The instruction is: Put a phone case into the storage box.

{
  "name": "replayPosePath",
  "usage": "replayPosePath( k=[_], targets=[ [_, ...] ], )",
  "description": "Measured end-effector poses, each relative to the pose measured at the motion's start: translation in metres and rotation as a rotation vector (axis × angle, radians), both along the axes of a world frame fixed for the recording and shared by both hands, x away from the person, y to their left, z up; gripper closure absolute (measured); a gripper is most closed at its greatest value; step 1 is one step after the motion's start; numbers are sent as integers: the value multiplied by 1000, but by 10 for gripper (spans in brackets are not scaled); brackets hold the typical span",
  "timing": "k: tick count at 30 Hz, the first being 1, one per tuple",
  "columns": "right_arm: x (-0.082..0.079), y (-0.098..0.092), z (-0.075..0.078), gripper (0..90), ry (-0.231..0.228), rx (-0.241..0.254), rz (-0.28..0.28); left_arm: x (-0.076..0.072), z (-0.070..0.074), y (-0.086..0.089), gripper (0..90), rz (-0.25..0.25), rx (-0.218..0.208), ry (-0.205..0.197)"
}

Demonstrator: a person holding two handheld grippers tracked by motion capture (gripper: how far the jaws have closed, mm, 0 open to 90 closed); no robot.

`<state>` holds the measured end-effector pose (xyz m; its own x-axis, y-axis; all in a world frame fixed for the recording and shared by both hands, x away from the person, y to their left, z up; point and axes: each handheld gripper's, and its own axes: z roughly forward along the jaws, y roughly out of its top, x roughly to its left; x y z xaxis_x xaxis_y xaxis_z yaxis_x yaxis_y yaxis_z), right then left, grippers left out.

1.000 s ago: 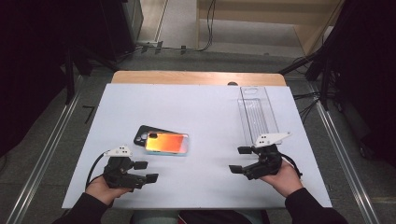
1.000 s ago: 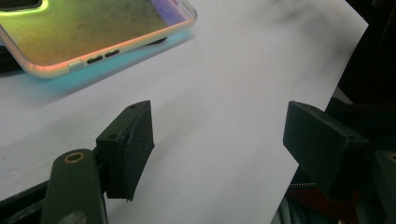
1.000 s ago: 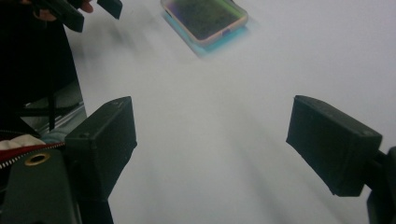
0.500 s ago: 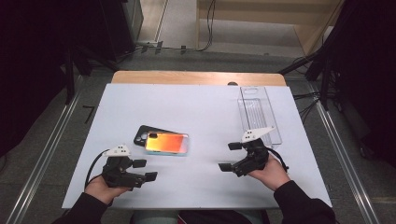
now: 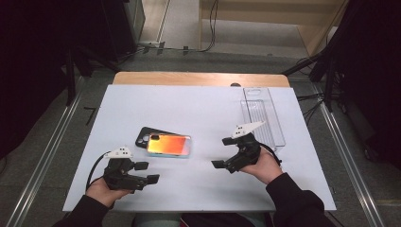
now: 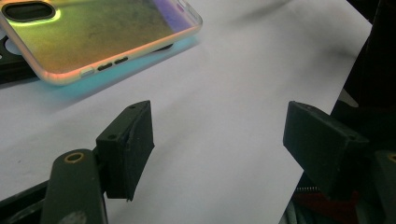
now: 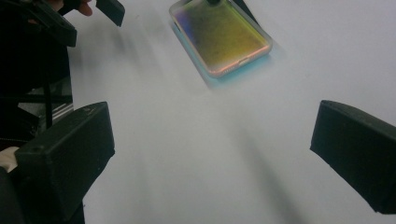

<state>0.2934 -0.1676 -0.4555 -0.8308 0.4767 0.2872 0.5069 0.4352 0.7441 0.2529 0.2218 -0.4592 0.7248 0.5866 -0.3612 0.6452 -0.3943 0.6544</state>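
Note:
An iridescent orange-gold phone case (image 5: 169, 144) lies flat on the white table, partly over a black phone-shaped thing (image 5: 145, 135). My left gripper (image 5: 147, 172) rests near the front left edge, open and empty; its view shows the case (image 6: 93, 32) just beyond the jaws, which stand wide apart (image 6: 219, 135). My right gripper (image 5: 222, 152) hovers to the right of the case and points left at it. Its jaws have just been opening and stand wide with nothing between them (image 7: 210, 144). The case (image 7: 219, 35) lies ahead of them.
A clear plastic tray (image 5: 262, 116) lies at the table's right side, just behind the right hand. A wooden strip (image 5: 198, 78) runs along the far edge. The left gripper's jaw (image 7: 109, 10) shows far off in the right gripper view.
The right hand has moved left, away from the clear tray and toward the phone case, and its jaws now stand wider. The left hand has stayed in place.

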Motion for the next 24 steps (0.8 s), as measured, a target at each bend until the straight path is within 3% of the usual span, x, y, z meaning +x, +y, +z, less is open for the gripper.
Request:
replayPosePath(
  k=[24],
  targets=[
    [42, 54, 6, 0, -28, 8, 91, 1, -1, 1, 243, -1, -3, 4]
  ],
)
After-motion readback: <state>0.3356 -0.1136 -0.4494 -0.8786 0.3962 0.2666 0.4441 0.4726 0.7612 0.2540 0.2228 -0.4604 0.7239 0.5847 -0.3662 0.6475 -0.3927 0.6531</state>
